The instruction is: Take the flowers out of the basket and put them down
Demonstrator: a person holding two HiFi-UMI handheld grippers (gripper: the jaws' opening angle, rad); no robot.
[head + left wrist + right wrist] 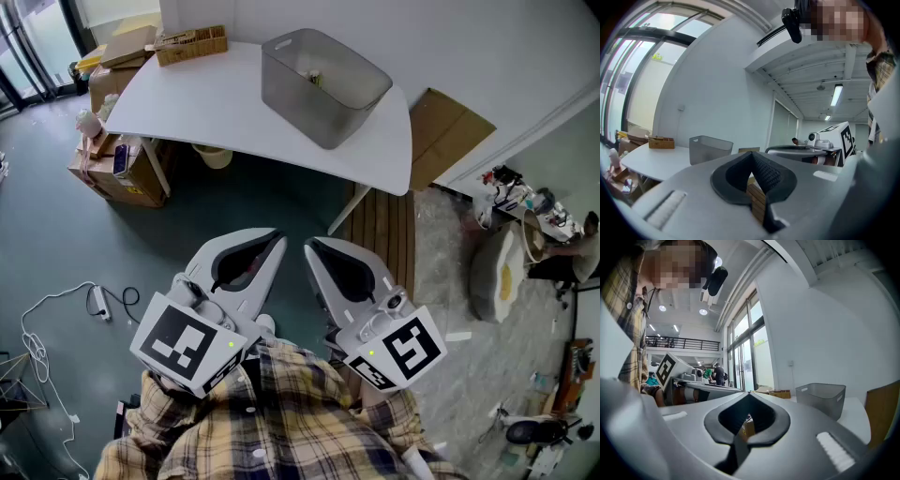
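The left gripper (275, 242) and right gripper (314, 247) are closed and empty, held level and well apart from the table (197, 103), so the approach has evidently not begun. The basket (295, 98) stands on the table. The small item inside it is possibly the flowers (314, 79).

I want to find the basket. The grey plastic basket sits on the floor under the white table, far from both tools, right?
No: the grey plastic basket stands on top of the white table, not under it; the head view shows this. It is indeed far from the left tool and the right tool.
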